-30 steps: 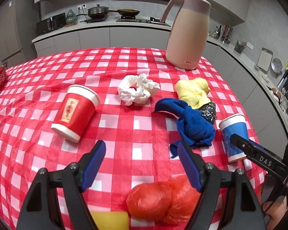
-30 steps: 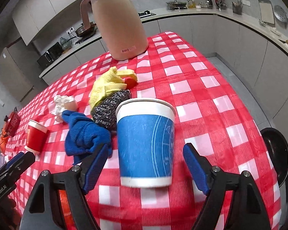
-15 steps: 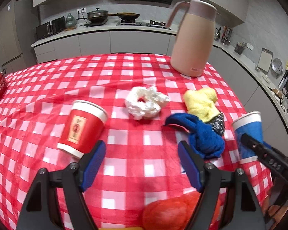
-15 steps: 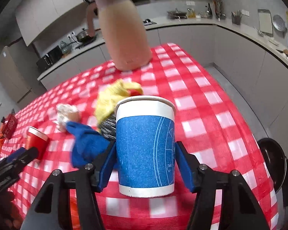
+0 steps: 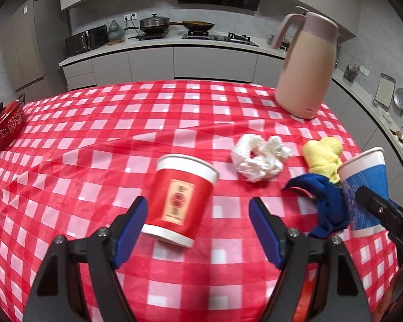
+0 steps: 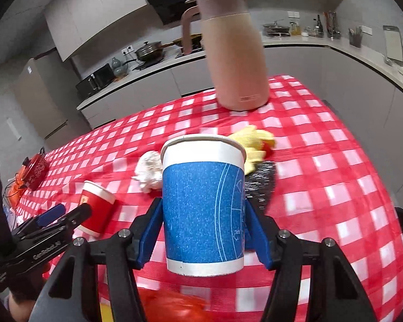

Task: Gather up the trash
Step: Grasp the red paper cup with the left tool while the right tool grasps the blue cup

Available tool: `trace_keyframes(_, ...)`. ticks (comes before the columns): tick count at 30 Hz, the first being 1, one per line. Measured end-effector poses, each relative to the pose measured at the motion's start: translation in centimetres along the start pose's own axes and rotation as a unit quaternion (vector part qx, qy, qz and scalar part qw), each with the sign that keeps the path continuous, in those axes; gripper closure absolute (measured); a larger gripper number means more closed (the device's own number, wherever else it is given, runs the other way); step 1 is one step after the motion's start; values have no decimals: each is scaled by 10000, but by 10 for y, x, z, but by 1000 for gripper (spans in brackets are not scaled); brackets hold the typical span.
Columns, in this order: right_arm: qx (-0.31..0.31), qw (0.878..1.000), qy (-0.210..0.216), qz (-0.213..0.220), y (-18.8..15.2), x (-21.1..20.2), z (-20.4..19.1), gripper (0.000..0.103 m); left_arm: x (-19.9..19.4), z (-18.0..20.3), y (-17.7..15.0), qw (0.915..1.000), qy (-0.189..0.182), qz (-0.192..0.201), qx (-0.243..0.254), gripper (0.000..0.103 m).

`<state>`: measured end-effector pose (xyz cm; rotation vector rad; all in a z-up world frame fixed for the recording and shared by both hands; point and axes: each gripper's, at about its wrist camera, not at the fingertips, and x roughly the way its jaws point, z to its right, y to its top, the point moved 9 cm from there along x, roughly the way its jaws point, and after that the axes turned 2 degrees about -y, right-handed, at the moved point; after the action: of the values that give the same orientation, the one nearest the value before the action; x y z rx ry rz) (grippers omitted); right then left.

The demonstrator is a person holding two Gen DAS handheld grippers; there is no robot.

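Nearest us, our right hand-held gripper point(image 6: 203, 237) is clamped on the blue paper cup point(image 6: 203, 206), both blue pads pressed flat against its sides; the cup stands upright between them, its base clear of the red-checked cloth of the bench point(image 6: 335, 166). Below it, at the near edge, a crumpled orange-red plastic bag point(image 6: 172, 307) lies on the cloth.

Our left hand-held gripper point(image 5: 197, 228) has its jaws spread wide and grips nothing. The red paper cup point(image 5: 181, 197) stands between the two pads, close to the left pad and well apart from the right one; whether the left pad touches it we cannot tell. The cup looks tilted in this view.

Just past the blue cup lie a blue cloth point(image 5: 326, 204), a dark steel scourer point(image 6: 260, 181) and a yellow cloth point(image 5: 323, 155), bunched together. A crumpled white tissue point(image 5: 259, 157) lies between the yellow cloth and the red cup.

Farther back a tall pink thermos jug point(image 5: 306, 72) stands upright on the bench. At the far left edge sits a small red pot point(image 5: 6, 126) with its lid on.
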<state>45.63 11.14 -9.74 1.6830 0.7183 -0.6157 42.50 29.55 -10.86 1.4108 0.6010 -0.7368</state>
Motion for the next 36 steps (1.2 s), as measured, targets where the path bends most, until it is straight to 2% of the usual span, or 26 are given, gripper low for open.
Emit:
trace_keyframes(7, -49, 9999, 78, -112, -3, 14, -19, 40, 21, -11, -2, 9998, 37, -187, 108, 25)
trace_keyframes(12, -70, 9998, 93, -167, -6, 20, -24, 40, 35, -10, -9, 9993, -138, -324, 120, 25)
trace_keyframes(13, -70, 9998, 86, -177, -7, 21, -24, 40, 35, -10, -9, 9993, -178, -293, 121, 27)
trace_keyframes(16, -51, 9997, 98, -220, -10, 24, -25, 40, 34, -8, -11, 9991, -277, -289, 121, 41)
trace_keyframes(24, -82, 9996, 106, -242, -13, 24, -27, 40, 30, -10, -12, 9990, -394, -215, 9, 44)
trace_keyframes(36, -173, 9997, 143, -116, -11, 7, -26, 40, -8, 14, -6, 9969, -783, 59, -63, 45)
